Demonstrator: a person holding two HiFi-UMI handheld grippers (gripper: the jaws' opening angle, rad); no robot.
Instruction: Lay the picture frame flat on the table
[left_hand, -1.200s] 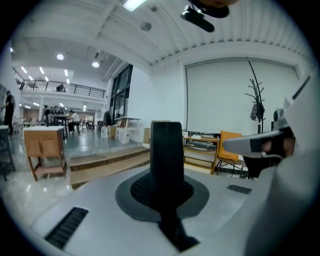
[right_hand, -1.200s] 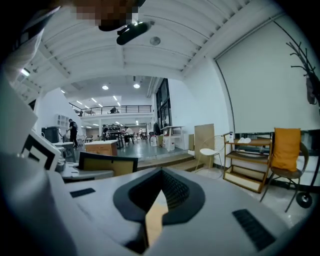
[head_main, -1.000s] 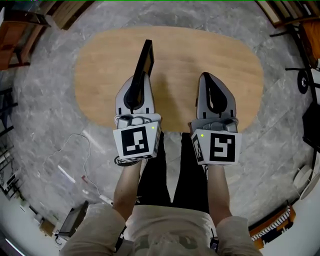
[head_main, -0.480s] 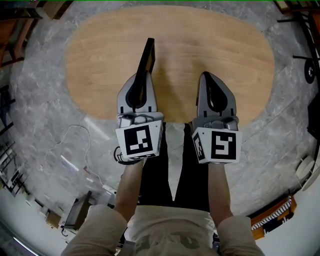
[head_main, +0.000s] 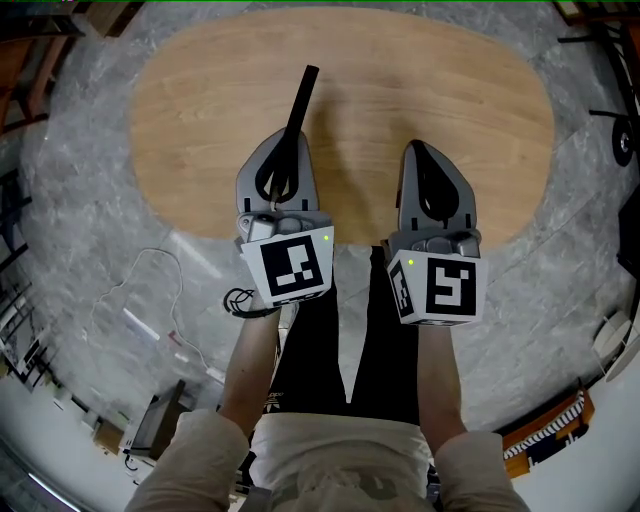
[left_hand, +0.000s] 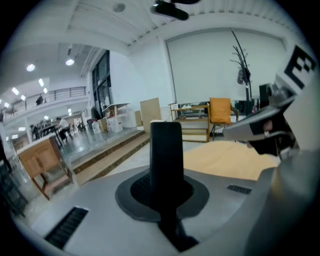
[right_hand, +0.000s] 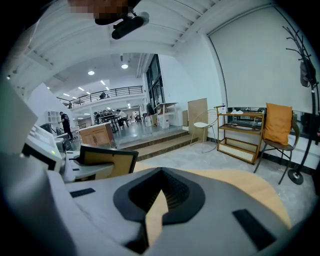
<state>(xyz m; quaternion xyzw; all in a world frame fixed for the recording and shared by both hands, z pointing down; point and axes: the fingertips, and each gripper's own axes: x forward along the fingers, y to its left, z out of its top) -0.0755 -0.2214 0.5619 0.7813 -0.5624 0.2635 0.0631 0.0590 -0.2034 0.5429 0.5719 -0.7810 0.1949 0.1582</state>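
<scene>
Jutting from left hand-held gripper (head_main: 282, 143): frame (head_main: 300, 100)

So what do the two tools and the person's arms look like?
The left tool and right tool are grey teardrop shells with black padded openings. Each carries a white cube with black square markers and a green light. Short beige sleeves.

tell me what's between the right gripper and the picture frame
Nothing but bare table between right gripper and picture frame, seen in the head view.
</scene>
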